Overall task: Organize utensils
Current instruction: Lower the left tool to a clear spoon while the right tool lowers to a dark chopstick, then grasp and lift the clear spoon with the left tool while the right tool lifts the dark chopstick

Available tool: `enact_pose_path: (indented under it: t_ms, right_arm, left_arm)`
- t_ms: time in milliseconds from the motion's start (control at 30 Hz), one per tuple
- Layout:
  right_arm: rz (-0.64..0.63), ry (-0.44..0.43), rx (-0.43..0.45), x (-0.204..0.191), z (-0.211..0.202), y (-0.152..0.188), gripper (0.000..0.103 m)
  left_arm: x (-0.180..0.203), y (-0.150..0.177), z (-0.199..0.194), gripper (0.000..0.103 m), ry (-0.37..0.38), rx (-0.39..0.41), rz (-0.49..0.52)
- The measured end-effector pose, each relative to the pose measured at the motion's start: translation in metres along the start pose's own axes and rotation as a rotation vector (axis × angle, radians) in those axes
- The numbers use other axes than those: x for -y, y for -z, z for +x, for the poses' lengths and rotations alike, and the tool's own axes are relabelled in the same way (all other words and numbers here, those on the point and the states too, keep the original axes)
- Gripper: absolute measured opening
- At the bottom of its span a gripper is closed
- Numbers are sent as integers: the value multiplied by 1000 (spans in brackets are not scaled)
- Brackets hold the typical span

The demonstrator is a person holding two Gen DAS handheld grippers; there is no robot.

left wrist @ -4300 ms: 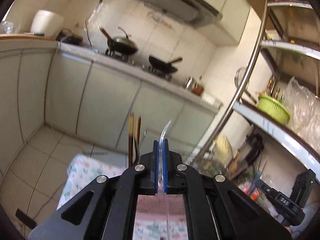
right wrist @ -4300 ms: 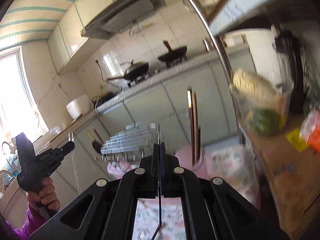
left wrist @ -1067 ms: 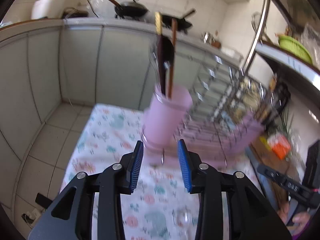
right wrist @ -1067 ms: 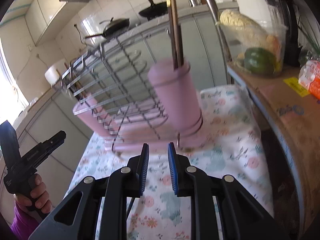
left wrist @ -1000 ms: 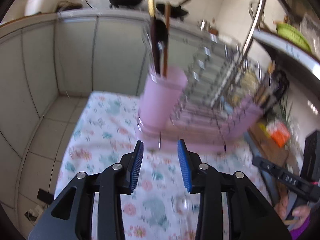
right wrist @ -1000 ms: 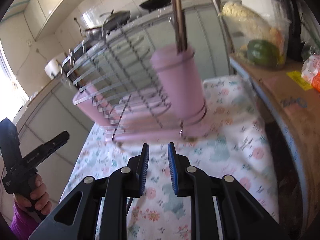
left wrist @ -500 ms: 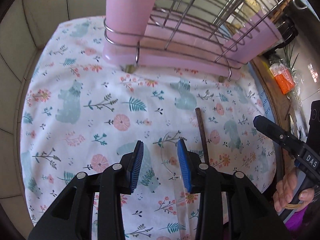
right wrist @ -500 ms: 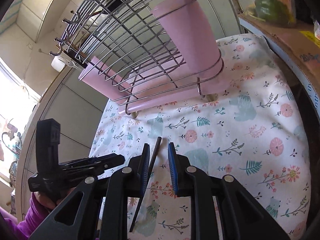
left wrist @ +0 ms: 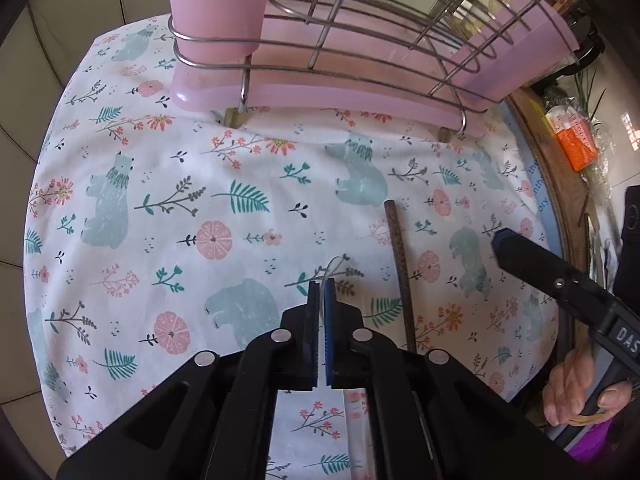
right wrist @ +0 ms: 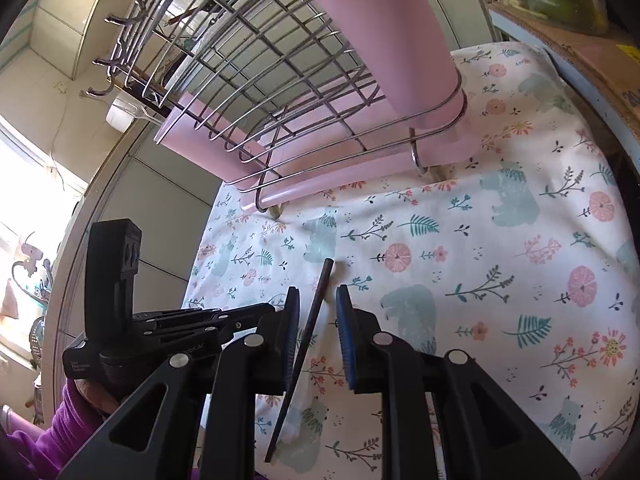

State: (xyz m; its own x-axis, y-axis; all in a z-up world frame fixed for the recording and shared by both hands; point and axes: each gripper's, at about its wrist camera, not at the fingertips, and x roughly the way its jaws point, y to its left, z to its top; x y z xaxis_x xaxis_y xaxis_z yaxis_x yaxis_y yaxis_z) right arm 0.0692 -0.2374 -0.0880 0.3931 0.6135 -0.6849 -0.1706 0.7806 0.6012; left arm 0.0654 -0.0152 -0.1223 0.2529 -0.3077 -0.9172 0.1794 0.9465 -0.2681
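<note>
Left gripper (left wrist: 320,288) has its fingers pinched on a clear plastic spoon (left wrist: 335,265) lying on the floral cloth (left wrist: 240,184). Right gripper (right wrist: 317,312) sits with fingers apart, straddling a dark chopstick (right wrist: 308,328), probably both headed for the pink holder (right wrist: 392,40).

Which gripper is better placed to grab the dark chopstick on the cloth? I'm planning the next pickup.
Right. The right gripper already straddles the dark chopstick, jaws apart. The left gripper is shut on a clear utensil.

One chopstick (left wrist: 400,268), one rack (left wrist: 360,40)
</note>
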Motion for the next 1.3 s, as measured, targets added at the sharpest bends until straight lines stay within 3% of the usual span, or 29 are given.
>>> enact_pose_path:
  t_ms: [200,467,700,800,1000,1300]
  right_arm:
    - [0,6,-70,-6,25,-10,19]
    - [24,82,-176,-7,65,-22,18]
    - [7,153,-199,-12,85,-27,16]
    - [-21,176,-185,-16,87,-27,10]
    - [-28,127,-103,-21,68,-23,8]
    - [-117,61,213,-51,-31,-29,6]
  left_arm:
    - [-9,2,-19,1,30,67,-25]
    - [-17,11,-49,1,30,183,-18]
    - [-32,20,-66,1,41,225,-23]
    - [-35,20,-72,1,42,240,-31]
    - [-35,18,-83,1,54,304,-56]
    - [-44,11,-135,1,43,502,-104]
